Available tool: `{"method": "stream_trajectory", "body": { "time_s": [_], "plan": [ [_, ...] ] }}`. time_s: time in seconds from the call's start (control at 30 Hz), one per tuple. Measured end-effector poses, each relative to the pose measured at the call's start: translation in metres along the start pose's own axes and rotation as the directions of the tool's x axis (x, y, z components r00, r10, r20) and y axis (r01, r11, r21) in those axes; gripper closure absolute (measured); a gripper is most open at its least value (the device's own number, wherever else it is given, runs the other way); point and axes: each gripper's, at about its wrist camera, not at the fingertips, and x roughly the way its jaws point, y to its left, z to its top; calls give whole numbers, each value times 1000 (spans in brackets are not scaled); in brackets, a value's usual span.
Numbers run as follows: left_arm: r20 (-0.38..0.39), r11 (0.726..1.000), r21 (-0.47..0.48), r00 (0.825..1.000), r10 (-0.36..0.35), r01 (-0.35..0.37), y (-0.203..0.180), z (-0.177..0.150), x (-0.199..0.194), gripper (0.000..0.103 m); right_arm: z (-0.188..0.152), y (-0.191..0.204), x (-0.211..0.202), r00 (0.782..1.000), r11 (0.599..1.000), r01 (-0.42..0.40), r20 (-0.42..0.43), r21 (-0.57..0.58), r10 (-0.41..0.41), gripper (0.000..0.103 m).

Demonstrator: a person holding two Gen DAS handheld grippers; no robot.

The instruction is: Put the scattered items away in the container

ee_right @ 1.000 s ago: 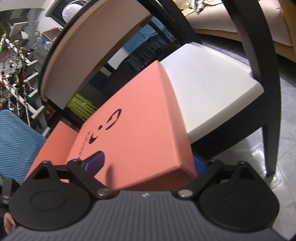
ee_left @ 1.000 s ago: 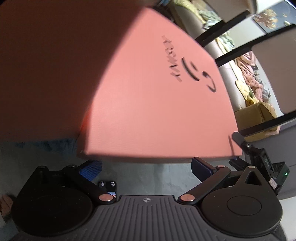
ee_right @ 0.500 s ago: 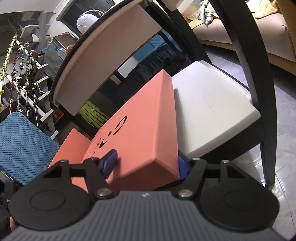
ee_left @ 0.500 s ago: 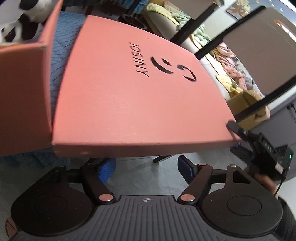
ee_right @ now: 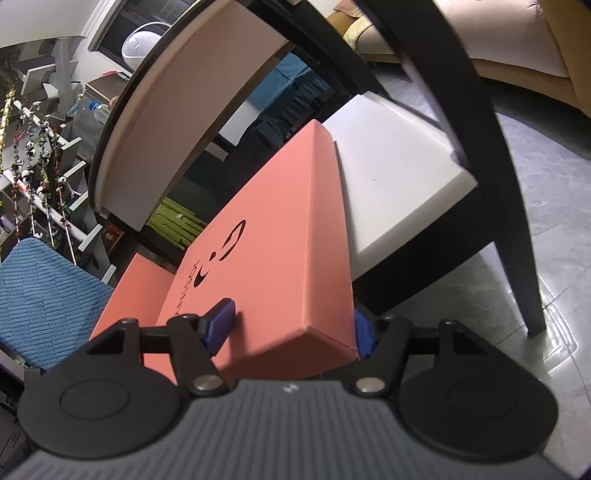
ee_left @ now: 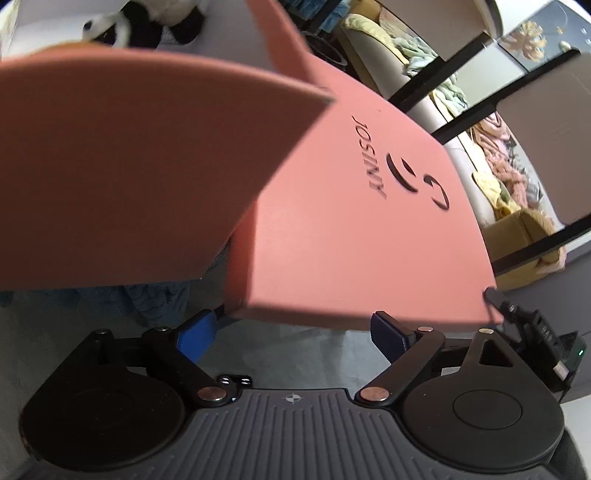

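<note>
A salmon-pink box lid (ee_right: 280,243) with a black logo is clamped at its near corner by my right gripper (ee_right: 291,331), one blue pad (ee_right: 221,325) on top and one on the side. In the left wrist view the same lid (ee_left: 354,221) spreads out just above my left gripper (ee_left: 291,334), which is open with its blue fingers (ee_left: 195,334) below the lid's near edge. The matching pink box (ee_left: 129,166) stands at the left with its wall towards me. A black-and-white panda plush (ee_left: 122,26) shows above that wall. In the right wrist view the box (ee_right: 133,291) lies beyond the lid.
A black-framed chair with a white seat (ee_right: 399,177) stands right beside the lid. A blue knitted cloth (ee_right: 40,295) lies at the left. Grey tiled floor (ee_right: 498,302) is below. A sofa heaped with clothes (ee_left: 517,206) is at the far right.
The box wall has swung in to fill the left of the left wrist view, and the lid now sits further right. The right gripper has kept its hold on the lid's corner.
</note>
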Motion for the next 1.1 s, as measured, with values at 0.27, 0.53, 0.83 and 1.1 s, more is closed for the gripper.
{"method": "stream_trajectory", "body": {
  "time_s": [0.27, 0.53, 0.83, 1.1],
  "plan": [
    [18, 998, -56, 999, 34, -33, -3, 13, 26, 11, 2, -9, 2, 999, 999, 37, 1, 32, -37, 44],
    [39, 999, -9, 998, 44, -44, -12, 16, 48, 7, 2, -11, 1, 1000, 1000, 18, 22, 17, -18, 43],
    [29, 1000, -2, 1000, -9, 9, -22, 20, 62, 1, 7, -6, -8, 998, 999, -30, 53, 35, 28, 39],
    [141, 987, -12, 978, -154, 158, -29, 32, 30, 1, 11, -2, -17, 994, 996, -72, 80, 49, 68, 47]
  ]
}}
